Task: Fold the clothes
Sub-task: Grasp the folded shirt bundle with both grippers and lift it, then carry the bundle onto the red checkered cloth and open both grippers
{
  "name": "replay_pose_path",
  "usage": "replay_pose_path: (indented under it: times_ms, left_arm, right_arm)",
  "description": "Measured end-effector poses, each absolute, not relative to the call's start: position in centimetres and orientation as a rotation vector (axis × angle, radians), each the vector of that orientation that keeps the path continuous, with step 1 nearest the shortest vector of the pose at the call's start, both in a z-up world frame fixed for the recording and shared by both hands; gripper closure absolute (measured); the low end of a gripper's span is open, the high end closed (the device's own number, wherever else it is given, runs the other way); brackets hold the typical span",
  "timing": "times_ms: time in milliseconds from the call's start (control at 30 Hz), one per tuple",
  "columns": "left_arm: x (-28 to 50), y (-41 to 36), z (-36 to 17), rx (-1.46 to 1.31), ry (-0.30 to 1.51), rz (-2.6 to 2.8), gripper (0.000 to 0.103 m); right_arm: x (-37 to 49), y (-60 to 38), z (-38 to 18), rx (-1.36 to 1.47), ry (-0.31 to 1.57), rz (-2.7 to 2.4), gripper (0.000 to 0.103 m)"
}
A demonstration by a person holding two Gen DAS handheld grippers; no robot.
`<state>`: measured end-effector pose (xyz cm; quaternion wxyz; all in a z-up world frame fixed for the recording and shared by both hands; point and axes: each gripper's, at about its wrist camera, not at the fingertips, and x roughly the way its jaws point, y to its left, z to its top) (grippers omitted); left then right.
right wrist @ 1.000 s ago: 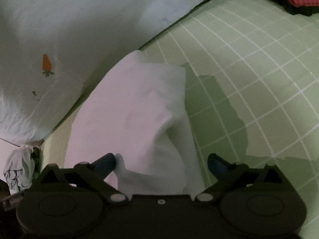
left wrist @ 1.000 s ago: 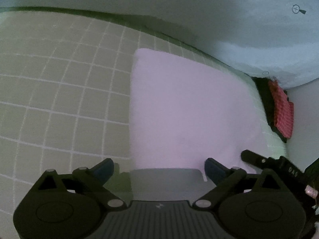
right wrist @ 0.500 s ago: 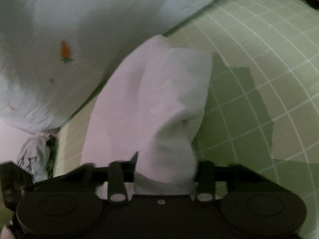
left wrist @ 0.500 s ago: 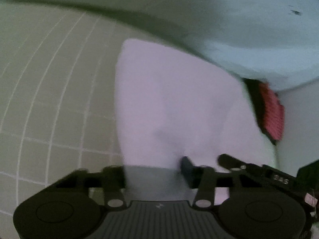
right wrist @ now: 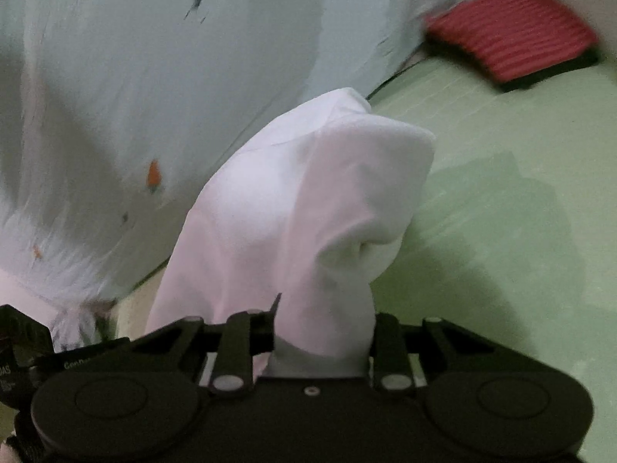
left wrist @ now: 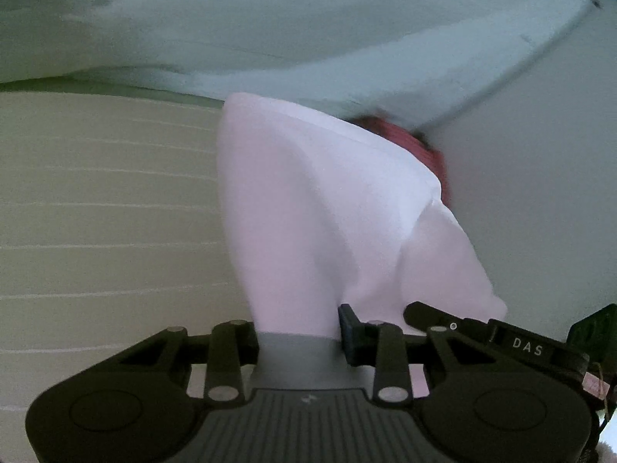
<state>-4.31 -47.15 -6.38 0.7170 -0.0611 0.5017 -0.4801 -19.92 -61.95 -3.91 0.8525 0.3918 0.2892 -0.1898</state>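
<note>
left tongs (left wrist: 297,333) pinching near corner of white garment (left wrist: 327,212), jaws just been closing, cloth bunched between. right tongs (right wrist: 322,332) likewise pinching other near corner, jaws just been closing on fabric. garment rises from both tongs, drapes forward and down toward far edge beside pale blue carrot-print sheet (right wrist: 135,96). long axis runs away from tongs; both hands equally near. green grid mat (right wrist: 501,231) below. red knit item (right wrist: 513,27) far right. next: near edge likely carried forward onto far edge.

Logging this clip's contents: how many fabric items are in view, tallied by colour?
White garment: 1
Pale blue sheet with carrot print: 1
Red ribbed cloth: 1
Green grid mat: 1
Total: 4
</note>
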Motion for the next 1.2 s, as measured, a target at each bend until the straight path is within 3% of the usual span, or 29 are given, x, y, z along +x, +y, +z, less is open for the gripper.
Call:
replay_pose_path:
  times_ms: [500,700,1067,1167,1200]
  left_arm:
    - [-11.9,-67.5,-4.4,-0.107,1.035,-1.2,0.068]
    - [-10.3,-75.6,-4.8,-0.189,1.028,-1.168,0.068]
    - [-3.8,-89.3,-6.6,-0.277,0.948,-1.069,0.064]
    - [-1.9,-93.1,-8.6,-0.227,0.968,-1.001,0.055]
    - [-1.5,-94.3,-9.5,-0.16,0.995,-0.971,0.051]
  right_arm:
    - [-31.5,-75.8,-1.3,0.796,0.502,-0.606,0.076]
    - [-30.2,-86.0,-0.6,0.755,0.498,-0.578,0.076]
    - [-19.1,-102.7,1.5,0.459,0.606,-0.566,0.076]
    - [-15.4,-106.8,0.4,0.345,0.599,-0.626,0.058]
    - [-14.2,-107.5,-0.5,0.306,0.628,-0.678,0.045]
